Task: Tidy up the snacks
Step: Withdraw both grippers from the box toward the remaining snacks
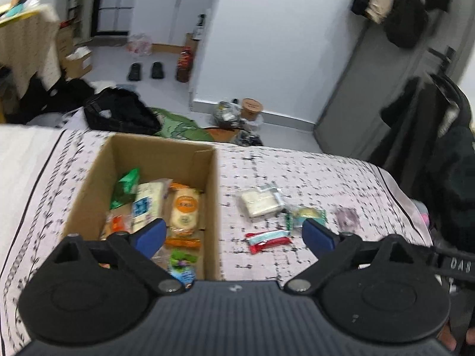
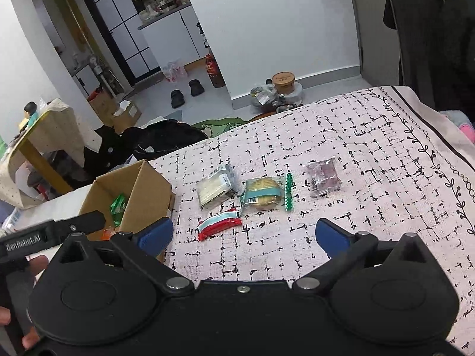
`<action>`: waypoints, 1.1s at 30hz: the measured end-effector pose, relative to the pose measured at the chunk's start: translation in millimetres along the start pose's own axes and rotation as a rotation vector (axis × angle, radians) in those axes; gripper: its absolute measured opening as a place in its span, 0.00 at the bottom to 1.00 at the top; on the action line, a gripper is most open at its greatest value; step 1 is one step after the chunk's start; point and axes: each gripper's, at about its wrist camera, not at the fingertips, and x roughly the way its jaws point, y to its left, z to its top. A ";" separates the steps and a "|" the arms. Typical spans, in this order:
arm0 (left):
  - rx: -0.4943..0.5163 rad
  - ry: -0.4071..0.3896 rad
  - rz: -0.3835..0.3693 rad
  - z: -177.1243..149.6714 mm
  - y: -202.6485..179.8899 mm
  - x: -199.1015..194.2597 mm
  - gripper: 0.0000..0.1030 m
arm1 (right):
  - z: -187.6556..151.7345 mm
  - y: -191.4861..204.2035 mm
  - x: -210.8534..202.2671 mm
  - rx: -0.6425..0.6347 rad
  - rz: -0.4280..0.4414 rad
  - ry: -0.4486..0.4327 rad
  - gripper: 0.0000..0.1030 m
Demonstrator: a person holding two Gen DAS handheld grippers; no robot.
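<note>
Both grippers are being held wide apart with nothing between the blue pads. The left gripper [image 1: 234, 237] is being hovered over the near right wall of the cardboard box [image 1: 92, 184], one pad above the box's inside, the other above the patterned tablecloth [image 1: 311, 172]. The box is being kept near the table's left side, filled with snack packs: a green packet [image 1: 126, 188], a pale blue-labelled pack [image 1: 147, 204], an orange round-label pack [image 1: 184, 209].

The right gripper [image 2: 245, 234] is being hovered empty above bare cloth near the table's front edge. Four loose snacks are being left on the cloth right of the box: a red and light-blue bar [image 2: 219, 225] nearest, a whitish pack [image 2: 215, 190], a green-edged cookie pack [image 2: 265, 195], and a purplish clear pack [image 2: 322, 178] furthest toward the right edge.
</note>
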 end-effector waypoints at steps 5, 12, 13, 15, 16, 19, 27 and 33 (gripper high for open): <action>0.062 0.014 -0.029 -1.6 -23.8 8.5 0.99 | 4.0 -10.3 -2.2 0.004 -0.007 -0.009 1.00; 0.069 0.051 -0.058 1.1 -40.1 21.1 0.99 | 7.0 -28.5 -3.0 0.023 -0.034 -0.015 1.00; 0.067 0.053 -0.065 2.2 -40.4 21.7 0.99 | 7.4 -31.8 -2.9 0.026 -0.039 -0.012 1.00; 0.072 0.051 -0.066 2.9 -44.2 24.2 0.99 | 8.3 -37.3 -2.8 0.032 -0.044 -0.010 1.00; 0.077 0.052 -0.062 3.2 -46.5 26.0 0.98 | 8.6 -39.9 -2.8 0.034 -0.046 -0.011 1.00; 0.084 0.059 -0.069 3.1 -52.2 31.5 0.97 | 10.0 -47.3 -3.2 0.039 -0.050 -0.018 1.00; 0.075 0.076 -0.096 1.6 -61.4 45.5 0.92 | 10.6 -62.5 0.5 0.032 -0.066 -0.026 1.00; 0.054 0.107 -0.117 1.0 -65.4 59.8 0.75 | 11.2 -73.7 4.6 0.054 -0.042 -0.015 1.00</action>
